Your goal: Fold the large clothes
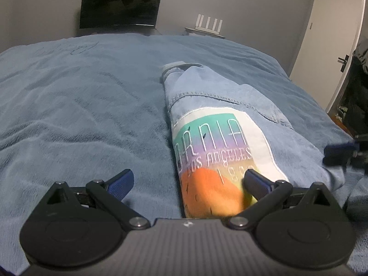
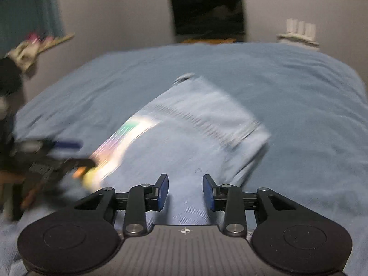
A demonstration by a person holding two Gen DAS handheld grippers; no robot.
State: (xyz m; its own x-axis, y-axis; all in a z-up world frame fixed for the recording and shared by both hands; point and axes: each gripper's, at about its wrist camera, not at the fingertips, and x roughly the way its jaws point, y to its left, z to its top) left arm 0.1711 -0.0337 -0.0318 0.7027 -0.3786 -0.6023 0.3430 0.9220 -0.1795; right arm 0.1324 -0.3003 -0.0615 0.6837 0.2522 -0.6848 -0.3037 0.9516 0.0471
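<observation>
A light blue denim garment (image 1: 207, 105) lies folded into a long strip on the blue blanket (image 1: 80, 92), with a colourful printed patch (image 1: 214, 142) facing up. My left gripper (image 1: 189, 179) is wide open at the garment's near end, one finger over the patch and the other over bare blanket. In the right wrist view, which is motion-blurred, the garment (image 2: 195, 126) and its patch (image 2: 124, 138) lie ahead. My right gripper (image 2: 185, 184) hovers open over the near cloth with nothing between its pads. The right gripper (image 1: 340, 151) also shows blurred at the left wrist view's right edge.
A dark screen (image 1: 119, 4) and a white router (image 1: 208, 23) stand beyond the bed's far edge. A white door (image 1: 322, 34) and dark clutter (image 1: 358, 92) are to the right. The left gripper (image 2: 66, 147) shows blurred on the right wrist view's left side.
</observation>
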